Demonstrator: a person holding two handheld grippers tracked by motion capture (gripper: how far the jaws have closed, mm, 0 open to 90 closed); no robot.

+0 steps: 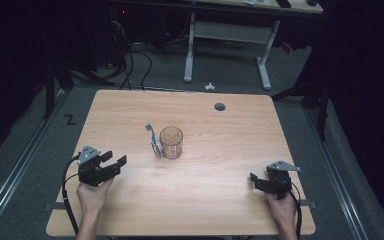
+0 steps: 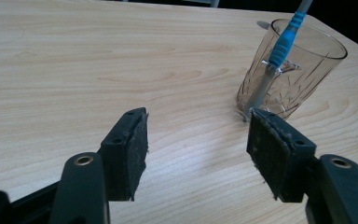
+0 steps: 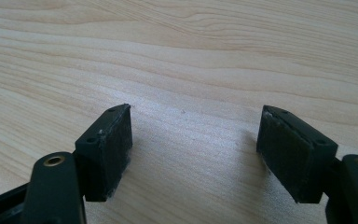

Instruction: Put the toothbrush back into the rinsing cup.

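The wooden surface had lots of bare room, and its edges were far from the glass cup in the middle. My left tongs and right tongs were both apart, holding nothing. I feared bumping the cup and tipping out the blue toothbrush leaning on it.

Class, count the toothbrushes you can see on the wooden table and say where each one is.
1. The blue toothbrush stands leaning against the outside of the clear glass cup near the middle of the table, on the cup's left side in the high view.
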